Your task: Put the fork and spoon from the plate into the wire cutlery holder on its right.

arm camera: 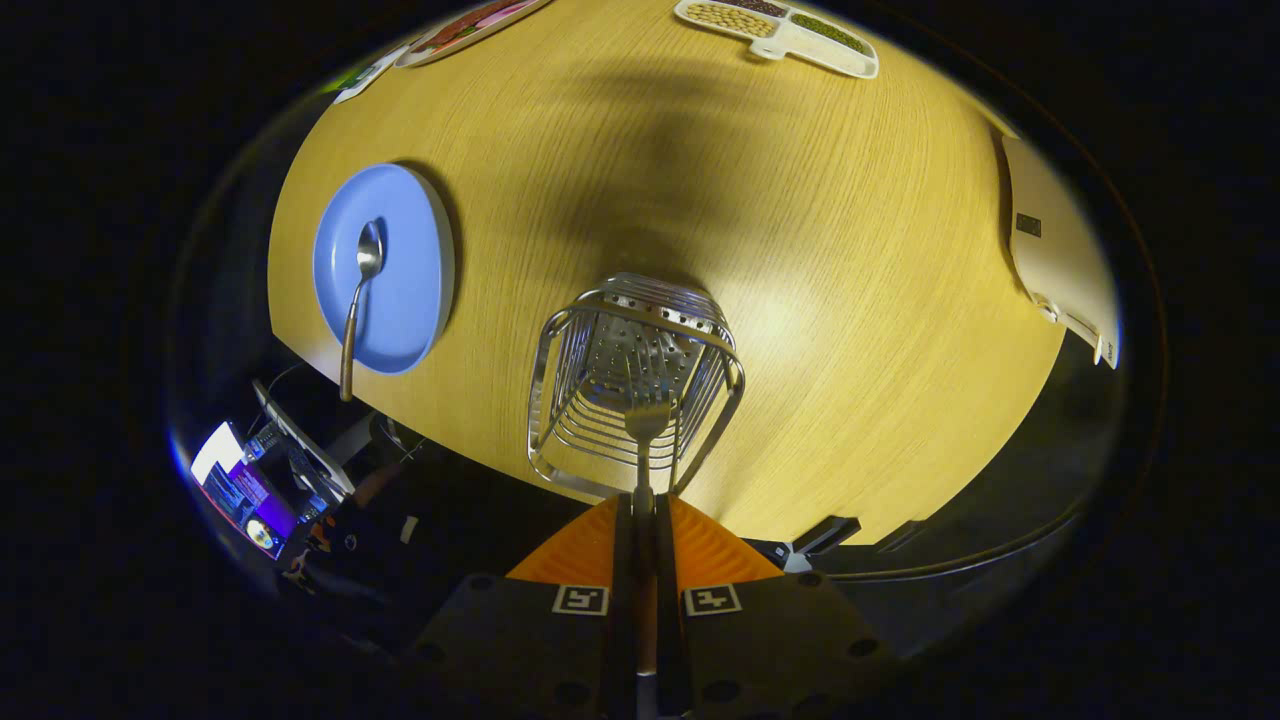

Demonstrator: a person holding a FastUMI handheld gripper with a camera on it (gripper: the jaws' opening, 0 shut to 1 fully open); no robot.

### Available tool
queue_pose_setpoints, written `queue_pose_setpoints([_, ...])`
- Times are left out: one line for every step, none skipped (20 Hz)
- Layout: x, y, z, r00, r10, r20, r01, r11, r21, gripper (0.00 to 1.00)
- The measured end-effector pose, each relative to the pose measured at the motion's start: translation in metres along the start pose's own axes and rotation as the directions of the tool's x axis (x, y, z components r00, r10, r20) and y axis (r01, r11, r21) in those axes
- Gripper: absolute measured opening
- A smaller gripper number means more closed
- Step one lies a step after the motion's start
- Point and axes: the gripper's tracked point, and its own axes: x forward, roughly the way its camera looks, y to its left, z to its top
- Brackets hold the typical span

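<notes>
My gripper (644, 505) is shut on the handle of a metal fork (647, 425), whose tines point down into the mouth of the wire cutlery holder (560, 345) directly below. The holder stands on the wooden table (850, 300), a perforated metal floor showing inside it. To the holder's left lies a blue plate (410, 260) with a metal spoon (358, 295) on it, bowl on the plate and handle sticking out over the plate's rim and the table edge.
A white divided tray (790, 35) of beans and seeds sits at the far side of the table. A white board-like item (1060, 250) lies at the right edge. Another patterned plate (470, 25) lies far left. A screen and cables (255, 485) sit below the table edge.
</notes>
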Motion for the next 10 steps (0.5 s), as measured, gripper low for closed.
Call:
queue_pose_setpoints([0.0,0.0,0.003,1.0,0.003,0.01,-0.003,1.0,0.0,0.13])
queue_pose_setpoints([-0.001,0.001,0.003,1.0,0.009,0.015,-0.009,1.0,-0.002,0.13])
queue_pose_setpoints([-0.002,0.002,0.003,1.0,0.015,0.023,-0.015,1.0,-0.009,0.14])
queue_pose_setpoints([-0.003,0.0,0.005,0.999,0.019,0.04,-0.019,1.0,-0.012,0.14])
queue_pose_setpoints([-0.004,0.001,0.009,0.997,0.026,0.074,-0.026,1.0,-0.01,0.13])
queue_pose_setpoints([-0.008,0.003,0.014,0.993,0.036,0.115,-0.036,0.999,-0.009,0.14])
queue_pose_setpoints([-0.014,0.005,0.018,0.986,0.051,0.159,-0.051,0.999,-0.007,0.16])
queue_pose_setpoints([-0.018,0.007,0.022,0.976,0.067,0.208,-0.068,0.998,-0.006,0.18])
queue_pose_setpoints([-0.024,0.01,0.026,0.962,0.083,0.26,-0.086,0.996,0.0,0.22])
queue_pose_setpoints([-0.032,0.014,0.03,0.945,0.097,0.313,-0.105,0.994,0.009,0.22])
